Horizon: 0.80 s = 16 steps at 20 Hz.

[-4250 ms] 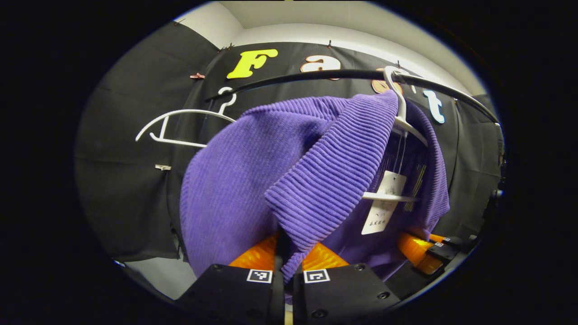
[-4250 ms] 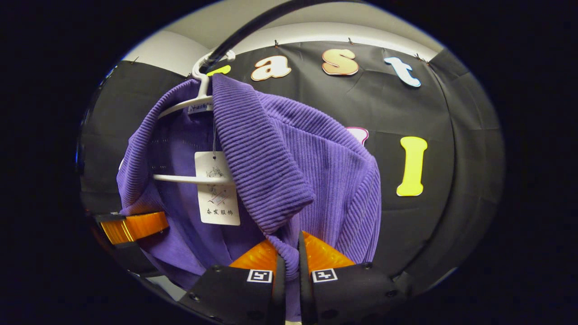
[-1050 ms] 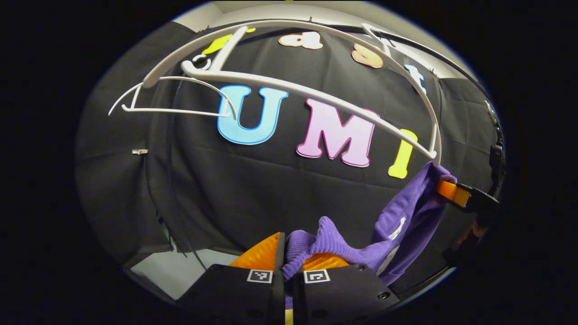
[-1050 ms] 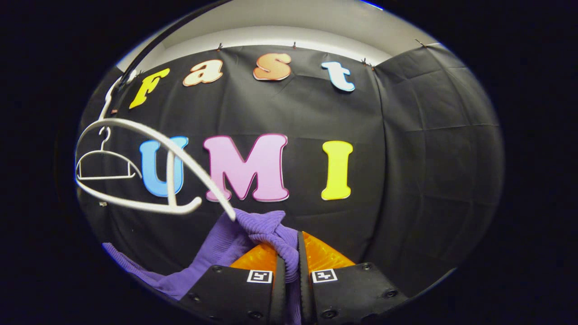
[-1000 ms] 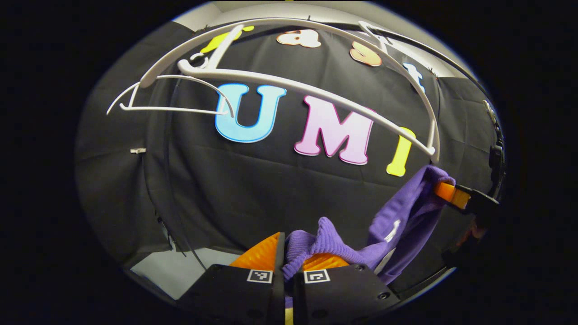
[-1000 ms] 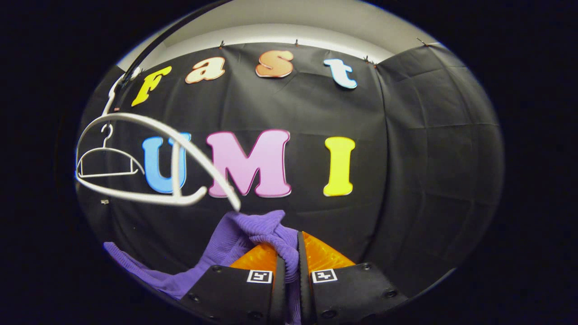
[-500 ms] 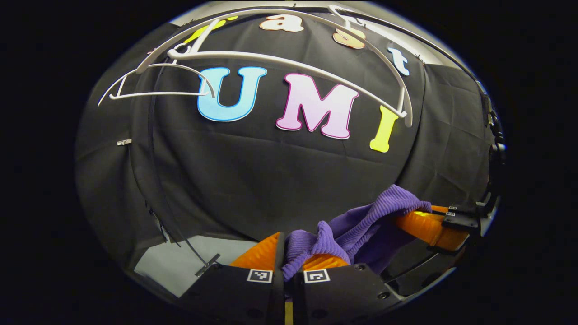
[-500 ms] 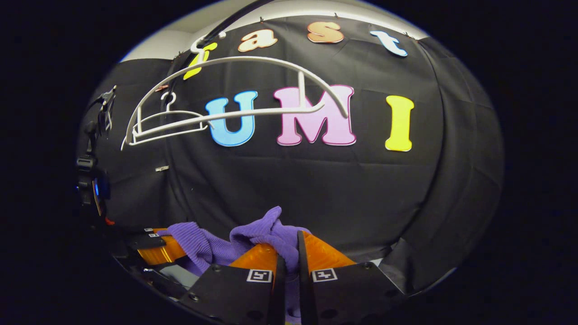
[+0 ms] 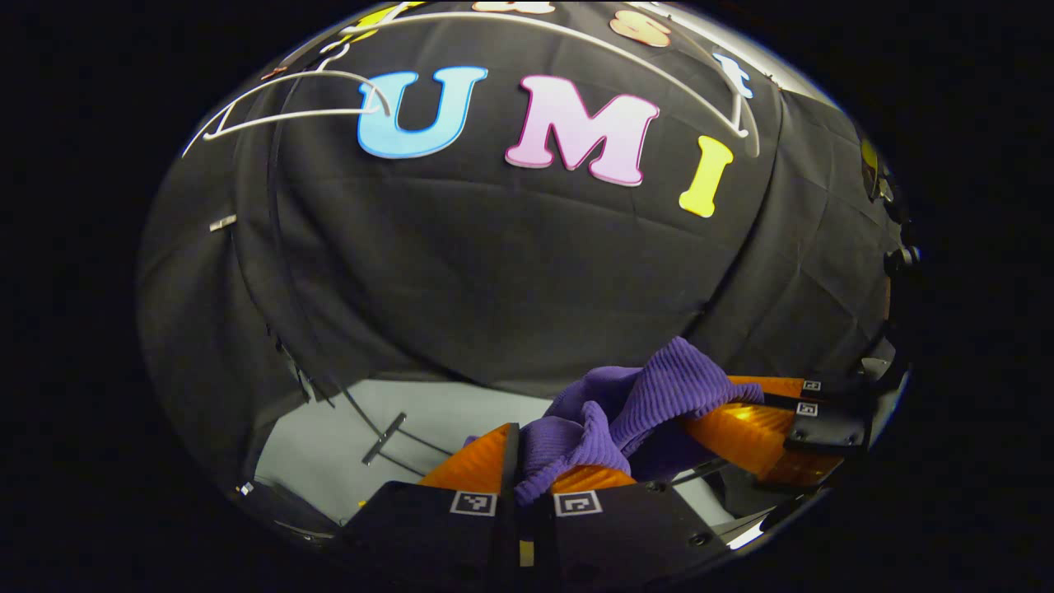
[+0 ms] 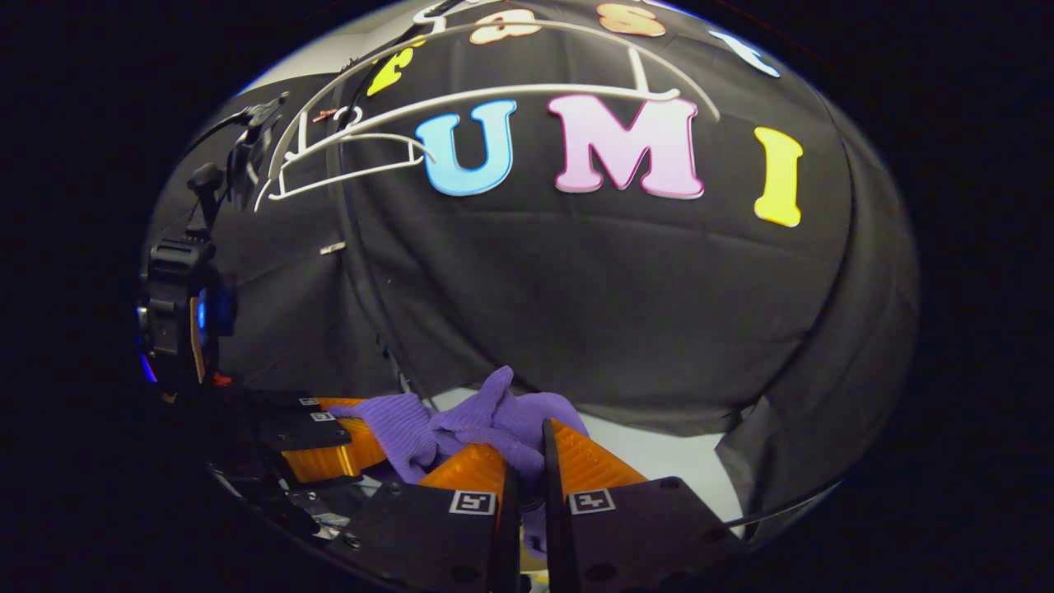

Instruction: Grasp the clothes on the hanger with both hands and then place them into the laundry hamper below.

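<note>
A purple ribbed knit garment [image 9: 634,399] hangs bunched between my two grippers, low in front of the black wall. In the left gripper view my left gripper [image 9: 527,461] is shut on one fold of it, and my right gripper [image 9: 733,403] grips its other end at the right. The right gripper view has my right gripper [image 10: 527,453] shut on the garment [image 10: 494,416], with my left gripper [image 10: 350,428] holding it at the lower left. The bare white hanger [image 10: 494,91] it came from hangs high above, off the garment.
A second bare white hanger [image 10: 354,156] hangs farther left on the rail, above a thin black rack pole [image 9: 276,247]. A black device with a blue light [image 10: 177,313] stands at the left. Grey floor [image 9: 395,420] lies below the wall cloth.
Both grippers have dropped well below the hangers with the garment, which came off the hanger. The two grippers have drawn closer together and the floor has come into sight.
</note>
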Each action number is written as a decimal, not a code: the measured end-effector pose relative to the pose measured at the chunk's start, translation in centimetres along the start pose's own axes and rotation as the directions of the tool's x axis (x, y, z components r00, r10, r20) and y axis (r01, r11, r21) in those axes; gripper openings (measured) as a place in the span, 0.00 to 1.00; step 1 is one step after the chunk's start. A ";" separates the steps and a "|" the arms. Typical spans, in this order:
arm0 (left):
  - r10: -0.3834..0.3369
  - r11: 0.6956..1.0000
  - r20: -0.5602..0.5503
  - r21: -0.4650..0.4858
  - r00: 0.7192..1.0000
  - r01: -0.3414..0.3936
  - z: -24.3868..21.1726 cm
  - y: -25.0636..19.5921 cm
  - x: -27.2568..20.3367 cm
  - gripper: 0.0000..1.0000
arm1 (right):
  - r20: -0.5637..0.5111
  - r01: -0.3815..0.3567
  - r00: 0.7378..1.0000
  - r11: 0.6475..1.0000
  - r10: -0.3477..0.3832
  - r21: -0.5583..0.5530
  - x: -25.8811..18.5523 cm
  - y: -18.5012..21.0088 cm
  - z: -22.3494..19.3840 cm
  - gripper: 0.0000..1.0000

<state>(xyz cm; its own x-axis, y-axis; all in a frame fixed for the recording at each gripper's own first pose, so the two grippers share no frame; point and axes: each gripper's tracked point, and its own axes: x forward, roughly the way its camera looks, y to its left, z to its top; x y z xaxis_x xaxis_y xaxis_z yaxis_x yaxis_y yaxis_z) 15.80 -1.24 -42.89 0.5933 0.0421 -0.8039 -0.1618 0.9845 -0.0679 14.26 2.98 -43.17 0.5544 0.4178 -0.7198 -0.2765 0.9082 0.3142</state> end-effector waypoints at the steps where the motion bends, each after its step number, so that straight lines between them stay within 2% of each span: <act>1: 0.004 1.000 -0.028 -0.014 1.000 -0.004 -0.9 0.5 0.1 0.11 | -0.029 -0.019 0.999 1.000 0.019 -0.010 0.2 0.6 -1.0 0.18; 4: 0.007 0.998 -0.114 -0.061 0.993 -0.014 -3.7 1.6 0.0 0.11 | -0.104 -0.051 0.993 0.997 0.046 -0.049 -0.4 1.1 -4.5 0.18; 5: 0.007 0.997 -0.135 -0.073 0.991 -0.017 -4.3 1.8 0.0 0.11 | -0.129 -0.058 0.990 0.997 0.051 -0.049 -0.6 1.2 -5.4 0.13; 6: 0.008 0.996 -0.160 -0.082 0.987 -0.021 -4.8 1.7 0.2 0.11 | -0.157 -0.056 0.987 0.997 0.048 -0.050 -0.8 1.1 -6.1 0.18; 8: 0.009 0.995 -0.206 -0.094 0.978 -0.029 -6.2 1.8 0.4 0.11 | -0.198 -0.045 0.980 0.997 0.032 -0.060 -0.6 0.5 -7.2 0.17; 9: 0.012 0.995 -0.227 -0.094 0.974 -0.034 -6.6 1.8 0.5 0.11 | -0.212 -0.036 0.977 0.997 0.022 -0.064 -0.6 0.2 -7.6 0.18; 10: 0.008 0.995 -0.247 -0.096 0.969 -0.033 -7.0 1.7 0.6 0.11 | -0.222 -0.034 0.975 0.997 0.019 -0.064 -0.6 -0.1 -7.8 0.13; 11: 0.004 0.995 -0.255 -0.096 0.967 -0.030 -7.1 1.5 0.7 0.10 | -0.230 -0.032 0.973 0.997 0.016 -0.066 -0.6 -0.2 -8.1 0.18; 12: 0.006 0.995 -0.262 -0.093 0.965 -0.032 -7.5 1.4 0.9 0.13 | -0.236 -0.029 0.972 0.997 0.012 -0.069 -0.7 -0.3 -8.2 0.18; 15: 0.015 0.995 -0.275 -0.086 0.961 -0.040 -7.6 1.6 0.9 0.12 | -0.245 -0.008 0.970 0.997 -0.010 -0.071 -0.6 -1.1 -8.4 0.18; 16: 0.022 0.995 -0.275 -0.085 0.961 -0.047 -7.7 1.9 1.3 0.12 | -0.246 0.005 0.969 0.998 -0.022 -0.069 -0.7 -1.4 -8.4 0.13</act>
<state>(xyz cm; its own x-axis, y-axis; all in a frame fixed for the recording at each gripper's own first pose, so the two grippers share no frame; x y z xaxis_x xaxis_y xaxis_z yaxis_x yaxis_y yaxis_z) 10.21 -0.66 -48.59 0.3497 0.0152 -0.9367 -0.2560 0.9634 -0.0799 7.68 1.20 -48.35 0.3500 0.3784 -0.8569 -0.3270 0.9066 0.2668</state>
